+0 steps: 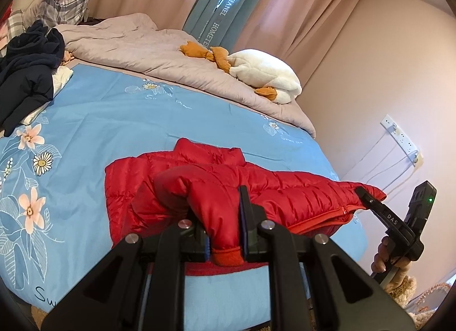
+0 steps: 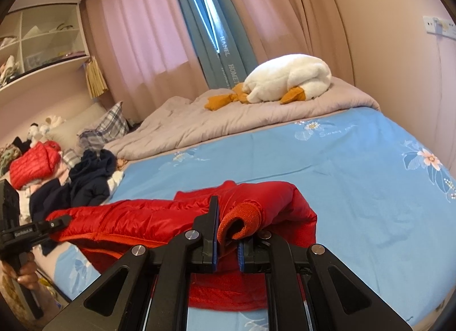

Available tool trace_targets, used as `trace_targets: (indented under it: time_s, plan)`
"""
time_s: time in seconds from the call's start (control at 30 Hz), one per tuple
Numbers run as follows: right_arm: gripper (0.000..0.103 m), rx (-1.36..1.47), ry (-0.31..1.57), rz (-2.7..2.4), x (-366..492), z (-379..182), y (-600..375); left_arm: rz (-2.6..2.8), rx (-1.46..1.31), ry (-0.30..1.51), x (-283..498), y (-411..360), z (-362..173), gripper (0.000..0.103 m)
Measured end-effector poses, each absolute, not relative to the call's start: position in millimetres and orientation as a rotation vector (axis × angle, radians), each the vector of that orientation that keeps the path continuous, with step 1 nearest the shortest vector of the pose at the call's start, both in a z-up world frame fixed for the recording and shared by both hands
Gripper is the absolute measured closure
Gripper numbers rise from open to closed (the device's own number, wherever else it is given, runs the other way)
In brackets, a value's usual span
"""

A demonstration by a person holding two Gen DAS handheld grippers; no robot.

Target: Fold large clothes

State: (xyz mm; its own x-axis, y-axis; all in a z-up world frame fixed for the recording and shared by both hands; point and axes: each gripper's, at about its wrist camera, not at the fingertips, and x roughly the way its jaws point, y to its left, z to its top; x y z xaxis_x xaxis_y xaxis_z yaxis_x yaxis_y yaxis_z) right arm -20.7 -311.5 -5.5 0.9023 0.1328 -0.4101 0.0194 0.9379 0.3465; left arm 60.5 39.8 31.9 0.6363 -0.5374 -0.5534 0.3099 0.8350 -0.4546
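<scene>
With the red puffer jacket (image 1: pixel 256 188) lying on the bed (image 1: pixel 128 120) near its front edge, the left tongs (image 1: pixel 225 234) and right tongs (image 2: pixel 228 234) each clamp a knit sleeve cuff, so the sleeve-folding step seems under way, and next both sleeves likely need laying inward across the body.
</scene>
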Motion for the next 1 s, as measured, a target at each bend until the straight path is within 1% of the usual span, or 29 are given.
trace_targets:
  time_s: [0.5,1.0]
  plan:
    - [0.093,0.369,0.469,0.043,0.6,-10.9,-313.9,-0.477,-0.362,0.761,85.7,35.7,23.6,0.088]
    - [0.093,0.389,0.475,0.041,6.2,-14.7,-315.3,-0.475,-0.361,0.768,90.5,32.3,21.8,0.088]
